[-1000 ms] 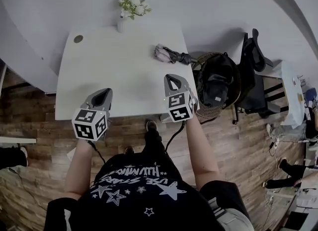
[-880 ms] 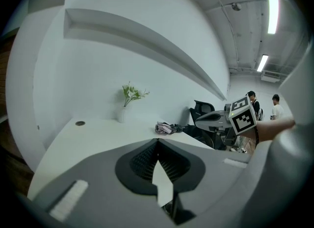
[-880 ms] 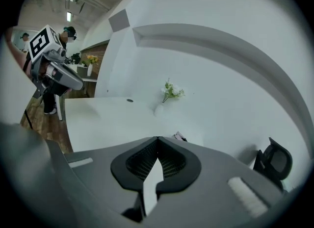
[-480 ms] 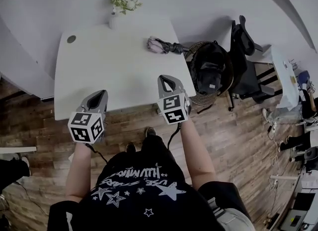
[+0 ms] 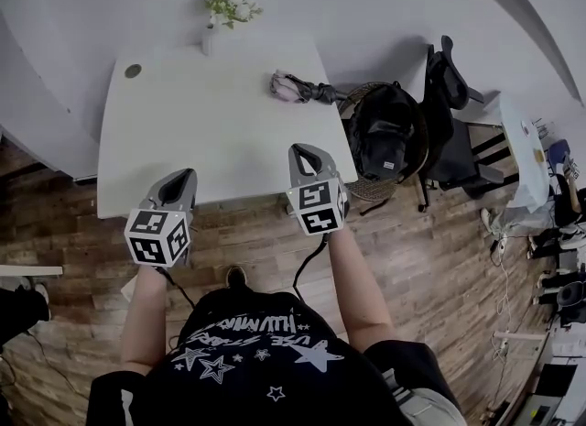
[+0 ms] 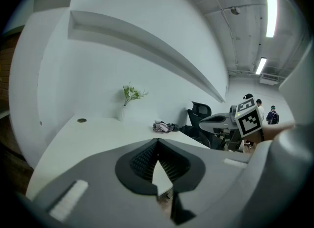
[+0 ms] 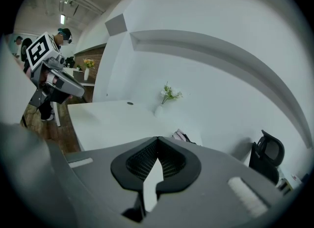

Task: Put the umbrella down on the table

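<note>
A folded pink and black umbrella (image 5: 298, 88) lies on the white table (image 5: 183, 131) near its far right edge. It also shows in the left gripper view as a small umbrella (image 6: 162, 126), and in the right gripper view as an umbrella (image 7: 182, 136) just past the jaws. My left gripper (image 5: 186, 177) hovers at the table's near edge, shut and empty. Over the near right part of the table my right gripper (image 5: 305, 151) is also shut, with nothing in it. Both are well short of the umbrella. Their closed tips fill the left gripper (image 6: 157, 143) and right gripper (image 7: 158, 141) views.
A white vase of flowers (image 5: 215, 26) stands at the table's far edge, and a cable hole (image 5: 134, 71) sits at the far left. Right of the table stand a wicker basket holding a black bag (image 5: 385, 140) and a black chair (image 5: 449, 94). The floor is wood.
Both grippers have drawn back a little toward the table's near edge, away from the umbrella. The umbrella lies where it was.
</note>
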Demonstrator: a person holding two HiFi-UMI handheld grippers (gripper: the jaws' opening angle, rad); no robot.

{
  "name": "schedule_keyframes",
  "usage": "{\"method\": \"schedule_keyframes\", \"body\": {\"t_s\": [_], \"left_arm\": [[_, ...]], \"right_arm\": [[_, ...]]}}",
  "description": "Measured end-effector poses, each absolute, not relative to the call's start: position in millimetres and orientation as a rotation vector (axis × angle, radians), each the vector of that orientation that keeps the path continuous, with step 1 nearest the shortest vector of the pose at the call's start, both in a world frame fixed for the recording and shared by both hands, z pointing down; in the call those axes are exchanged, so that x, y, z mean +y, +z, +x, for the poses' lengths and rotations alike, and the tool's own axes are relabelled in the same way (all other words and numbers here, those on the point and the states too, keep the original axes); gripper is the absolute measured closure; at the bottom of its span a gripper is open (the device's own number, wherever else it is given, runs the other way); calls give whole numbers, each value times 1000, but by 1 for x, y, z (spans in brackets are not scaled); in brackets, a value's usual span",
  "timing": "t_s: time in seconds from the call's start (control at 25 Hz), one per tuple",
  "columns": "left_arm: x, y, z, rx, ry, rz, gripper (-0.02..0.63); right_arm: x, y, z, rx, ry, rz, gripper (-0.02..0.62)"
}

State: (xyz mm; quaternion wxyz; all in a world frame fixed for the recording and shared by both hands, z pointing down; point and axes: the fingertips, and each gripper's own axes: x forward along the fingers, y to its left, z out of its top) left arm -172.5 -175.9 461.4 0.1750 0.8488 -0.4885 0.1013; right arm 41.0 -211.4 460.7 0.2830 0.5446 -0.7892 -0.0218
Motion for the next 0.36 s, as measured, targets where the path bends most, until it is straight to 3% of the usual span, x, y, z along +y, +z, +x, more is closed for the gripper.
{"method": "schedule_keyframes", "body": {"t_s": [0.36], "left_arm": [[-143,452,-138,-1408,294,2405,603]], "right_arm": [[-171,451,75,-2140,-54,1464,580]]}}
